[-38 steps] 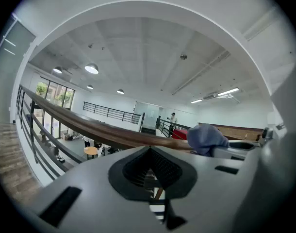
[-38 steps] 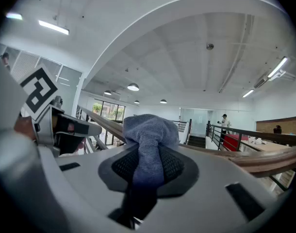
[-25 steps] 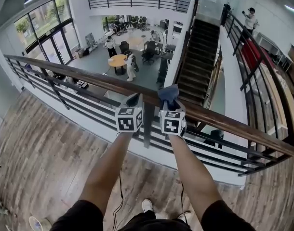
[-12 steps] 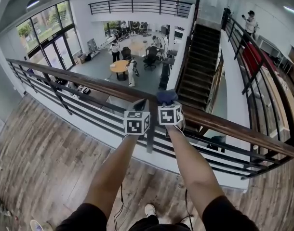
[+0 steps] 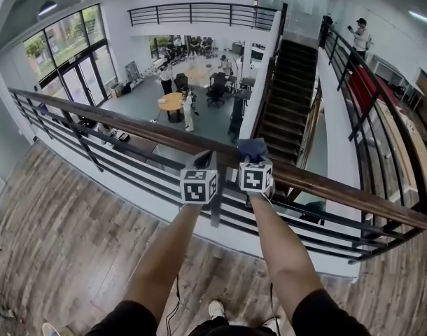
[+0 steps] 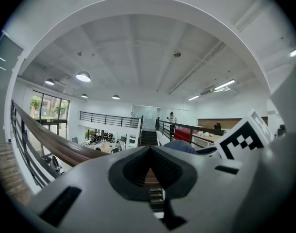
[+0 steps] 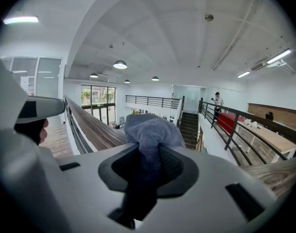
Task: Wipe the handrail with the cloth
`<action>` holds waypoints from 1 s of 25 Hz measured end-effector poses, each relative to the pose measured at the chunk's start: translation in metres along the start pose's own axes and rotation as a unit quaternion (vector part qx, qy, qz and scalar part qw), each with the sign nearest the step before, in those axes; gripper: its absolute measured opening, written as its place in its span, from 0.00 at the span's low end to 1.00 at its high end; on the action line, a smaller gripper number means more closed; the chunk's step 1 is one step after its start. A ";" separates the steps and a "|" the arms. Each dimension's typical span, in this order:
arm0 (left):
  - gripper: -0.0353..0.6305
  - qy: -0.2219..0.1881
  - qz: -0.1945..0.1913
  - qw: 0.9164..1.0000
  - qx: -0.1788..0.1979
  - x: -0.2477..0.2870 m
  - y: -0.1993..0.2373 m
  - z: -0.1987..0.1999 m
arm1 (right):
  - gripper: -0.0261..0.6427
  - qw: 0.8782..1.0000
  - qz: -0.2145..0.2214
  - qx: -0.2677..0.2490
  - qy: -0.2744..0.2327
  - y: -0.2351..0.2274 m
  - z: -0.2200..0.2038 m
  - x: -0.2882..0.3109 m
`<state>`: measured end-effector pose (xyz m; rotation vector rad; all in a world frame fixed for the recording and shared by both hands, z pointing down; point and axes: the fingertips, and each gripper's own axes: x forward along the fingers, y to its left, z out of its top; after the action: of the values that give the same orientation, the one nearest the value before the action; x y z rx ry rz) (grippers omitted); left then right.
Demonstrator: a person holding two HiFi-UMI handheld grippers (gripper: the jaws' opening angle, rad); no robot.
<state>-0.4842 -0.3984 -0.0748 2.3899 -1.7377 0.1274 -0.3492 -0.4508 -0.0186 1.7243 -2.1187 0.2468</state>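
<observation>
A brown wooden handrail point(image 5: 129, 127) runs from the upper left down to the lower right on top of black metal bars. A blue-grey cloth point(image 5: 252, 148) lies bunched on top of the rail, with my right gripper point(image 5: 253, 161) shut on it. In the right gripper view the cloth point(image 7: 153, 130) fills the gap between the jaws, and the handrail point(image 7: 97, 127) stretches away to the left. My left gripper point(image 5: 201, 162) sits just left of it at the rail, shut with nothing held. In the left gripper view, the handrail point(image 6: 60, 147) shows past my left gripper point(image 6: 149, 152).
A black baluster post point(image 5: 215, 201) stands under the rail between the two grippers. Beyond the rail is a drop to a lower floor with desks and people point(image 5: 189, 107). A dark staircase point(image 5: 287, 96) descends at centre right. A person point(image 5: 360, 35) stands on the far walkway.
My right gripper and the cloth have shifted slightly to the right along the rail. The left gripper has stayed at almost the same spot.
</observation>
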 end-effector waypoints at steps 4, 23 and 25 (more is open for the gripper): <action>0.05 0.001 -0.009 1.000 -0.004 0.005 -0.019 -0.002 | 0.17 1.000 -0.019 0.016 -0.006 -0.031 -0.007 -0.011; 0.05 0.019 -0.082 0.996 0.013 0.050 -0.252 -0.014 | 0.17 0.997 -0.038 0.056 0.040 -0.253 -0.078 -0.096; 0.05 0.021 -0.085 0.996 0.005 0.052 -0.277 -0.012 | 0.17 0.997 -0.034 0.059 0.045 -0.273 -0.083 -0.108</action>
<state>-0.2042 -0.3623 -0.0813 2.5092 -1.5126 0.1608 -0.0511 -0.3837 -0.0173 1.8122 -2.0139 0.4285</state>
